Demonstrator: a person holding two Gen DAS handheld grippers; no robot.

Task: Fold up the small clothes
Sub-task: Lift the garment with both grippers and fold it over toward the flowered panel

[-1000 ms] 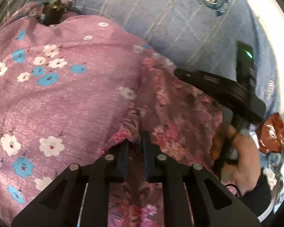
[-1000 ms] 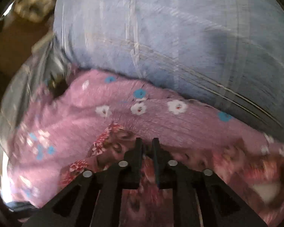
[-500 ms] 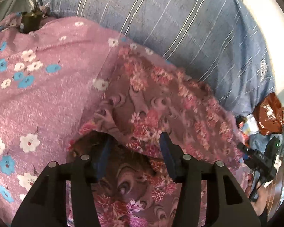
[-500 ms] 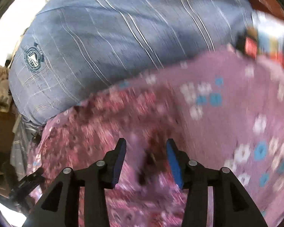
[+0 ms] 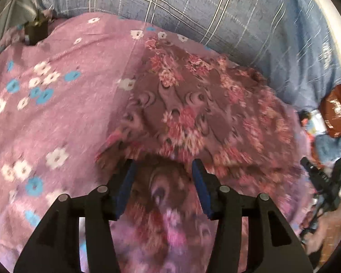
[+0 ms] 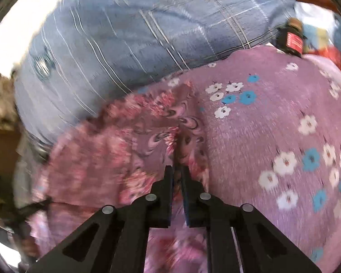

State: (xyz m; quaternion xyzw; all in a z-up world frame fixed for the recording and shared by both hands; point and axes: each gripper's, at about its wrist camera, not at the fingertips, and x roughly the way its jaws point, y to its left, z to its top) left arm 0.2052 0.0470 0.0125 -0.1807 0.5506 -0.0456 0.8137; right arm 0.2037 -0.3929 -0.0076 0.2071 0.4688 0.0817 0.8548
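Observation:
A small mauve garment with red and pink flowers (image 5: 193,113) lies on a purple bedsheet with white and blue flowers (image 5: 56,104). My left gripper (image 5: 162,170) is open, its blue-padded jaws straddling the garment's near edge. In the right wrist view my right gripper (image 6: 176,170) is shut on a pinched ridge of the same garment (image 6: 129,145) at its right edge. The right gripper also shows at the far right of the left wrist view (image 5: 322,182), too small to read.
A blue plaid pillow (image 5: 216,13) lies along the far side of the sheet and shows in the right wrist view (image 6: 125,34). A dark bottle (image 6: 292,39) and bright packets stand by the sheet's far right corner. A small dark object (image 5: 36,31) sits far left.
My left gripper let go of the garment and opened wide. My right gripper opened half a second ago, then closed again on the garment's edge. The garment now lies spread out.

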